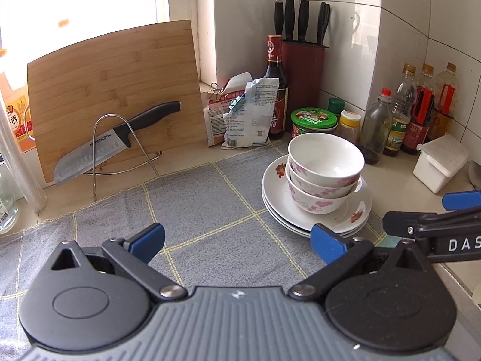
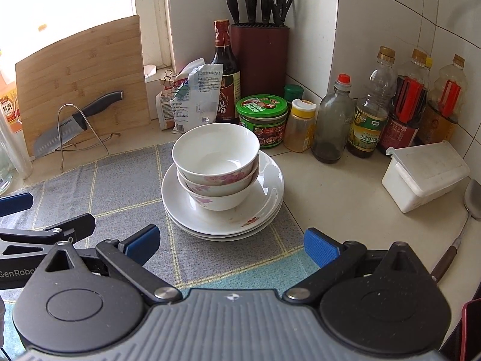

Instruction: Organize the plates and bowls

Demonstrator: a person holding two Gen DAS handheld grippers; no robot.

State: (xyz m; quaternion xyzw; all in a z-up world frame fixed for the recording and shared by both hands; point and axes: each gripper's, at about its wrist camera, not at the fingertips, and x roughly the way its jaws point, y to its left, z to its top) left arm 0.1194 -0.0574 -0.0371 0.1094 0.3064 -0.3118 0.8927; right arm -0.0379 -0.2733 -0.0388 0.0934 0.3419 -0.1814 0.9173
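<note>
Left gripper (image 1: 237, 242) had its fingers wide apart, gripping nothing, low over the mat (image 1: 195, 210). Right gripper (image 2: 230, 245) likewise: fingers spread, nothing between them.

Three bowls (image 2: 216, 165) sat nested on a stack of plates (image 2: 264, 204), all on the mat's right end. In the right wrist view the plates' rim ran just past the mat's right edge onto bare counter (image 2: 336, 192). The right gripper faced the stack head-on, near its front rim; the left one sat to the stack's left, its right finger close to the plate rim.

Open mat lay left of the stack. Behind it, the green-lidded jar (image 2: 261, 120) and bottles (image 2: 333, 120) crowded close. The white box (image 2: 421, 174) stood apart to the right; the board (image 1: 114, 90) with the knife (image 1: 114, 141) stood well off left.
</note>
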